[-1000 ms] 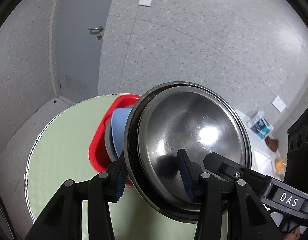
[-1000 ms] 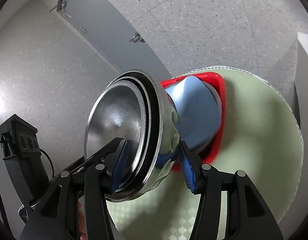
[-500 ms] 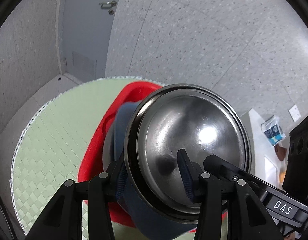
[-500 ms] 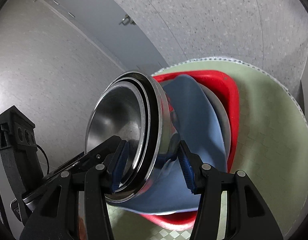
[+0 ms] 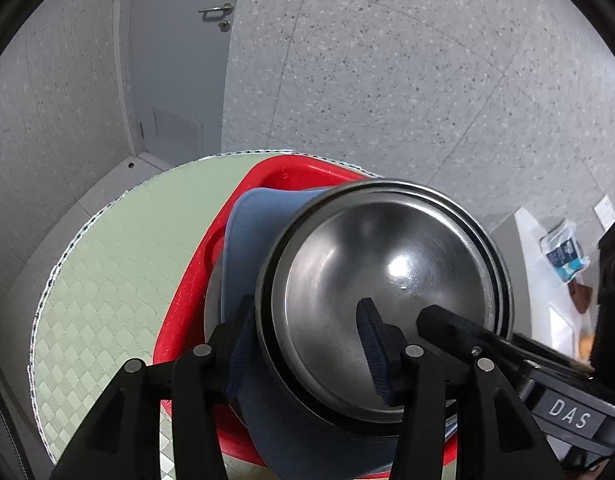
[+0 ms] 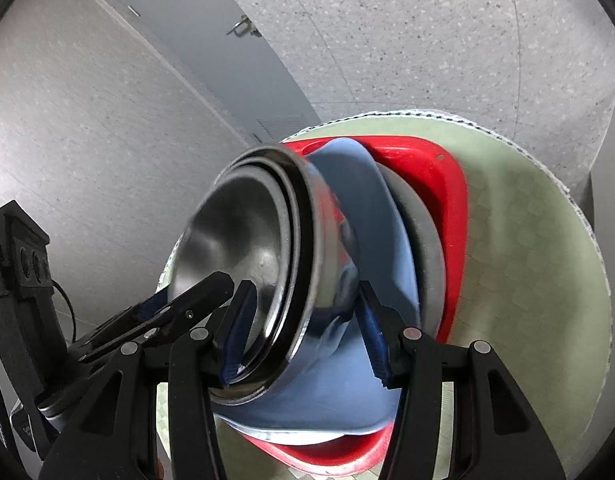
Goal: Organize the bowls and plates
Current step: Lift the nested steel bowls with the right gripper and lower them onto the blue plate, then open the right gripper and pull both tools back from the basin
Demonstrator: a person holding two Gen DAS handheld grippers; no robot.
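Note:
A stack of nested steel bowls (image 5: 387,272) (image 6: 235,240) lies tilted on a blue plate (image 5: 259,216) (image 6: 359,200). The plate lies over a grey dish (image 6: 423,224) inside a red tray (image 5: 291,172) (image 6: 439,184). My left gripper (image 5: 305,312) straddles the stack's rim, one pad inside and one on the outer wall, and its jaws are opening. From the opposite side my right gripper (image 6: 307,292) is shut on the rim in the same way. Each view shows the other gripper's finger reaching into the bowl. The stack hides the tray's middle.
The tray sits on a round green table (image 5: 127,260) (image 6: 527,240) with a stitched edge, and speckled floor lies all around it. A grey door (image 5: 215,10) stands behind. At the right, a white counter carries a blue packet (image 5: 563,248).
Both grippers have carried the steel bowls down and forward over the red tray. The stack hung above the blue plate before and now lies against it.

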